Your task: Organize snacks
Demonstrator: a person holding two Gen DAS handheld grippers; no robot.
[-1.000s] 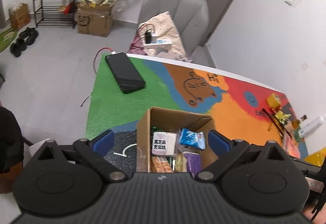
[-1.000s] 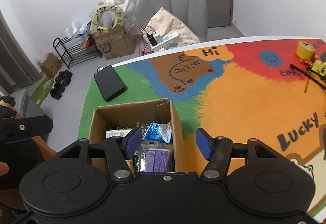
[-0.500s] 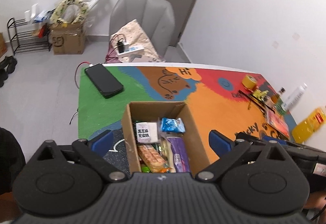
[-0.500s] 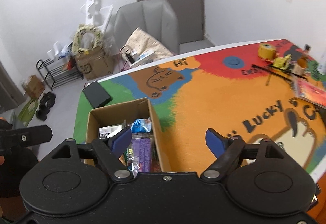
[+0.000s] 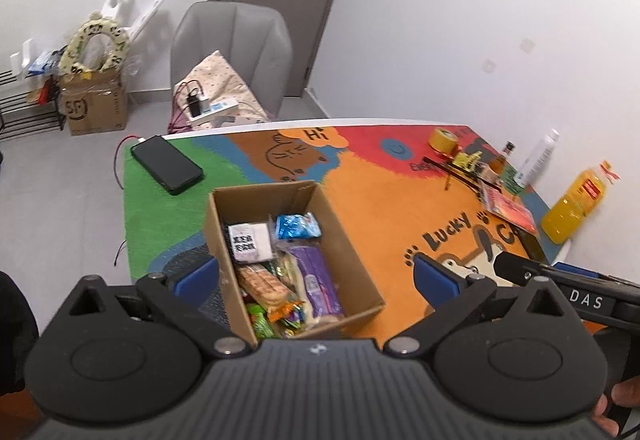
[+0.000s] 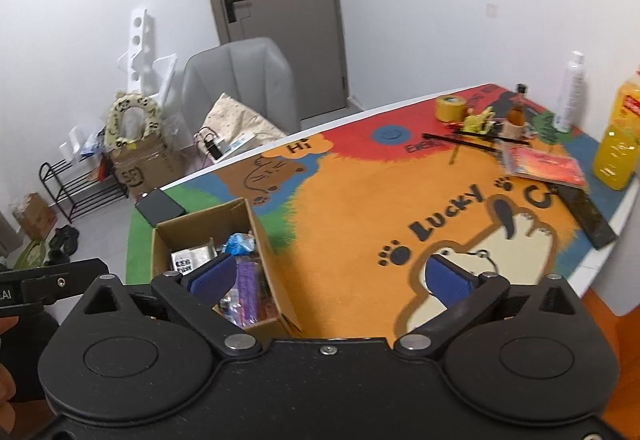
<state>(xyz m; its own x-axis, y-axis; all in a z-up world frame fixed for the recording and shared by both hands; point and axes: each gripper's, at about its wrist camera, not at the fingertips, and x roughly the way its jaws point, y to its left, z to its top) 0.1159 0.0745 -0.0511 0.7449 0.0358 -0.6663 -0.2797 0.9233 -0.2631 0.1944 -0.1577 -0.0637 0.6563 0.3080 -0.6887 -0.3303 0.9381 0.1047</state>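
Note:
An open cardboard box [image 5: 344, 236] [image 6: 264, 236] stands on the colourful mat, packed with several snack packs: a white pack [image 5: 249, 242], a blue one [image 5: 297, 226], a purple one [image 5: 316, 280] and a biscuit pack [image 5: 266, 286]. My left gripper [image 5: 316, 276] hangs above the box, open and holding nothing, its blue pads either side of it. My right gripper [image 6: 328, 276] is to the right of the box, over the mat. Its jaws are opening wide with nothing between them.
A black phone [image 5: 166, 164] lies on the green corner of the mat [image 5: 380, 208]. At the far right stand a tape roll [image 6: 450, 108], an orange juice bottle [image 6: 618, 144], a white bottle [image 6: 572, 92], a red packet [image 6: 544, 166] and small clutter. A grey chair [image 5: 230, 48] stands behind the table.
Both grippers pulled back and up from the box, so more of the table shows. The right gripper's jaws spread from half open to wide. The left stayed open.

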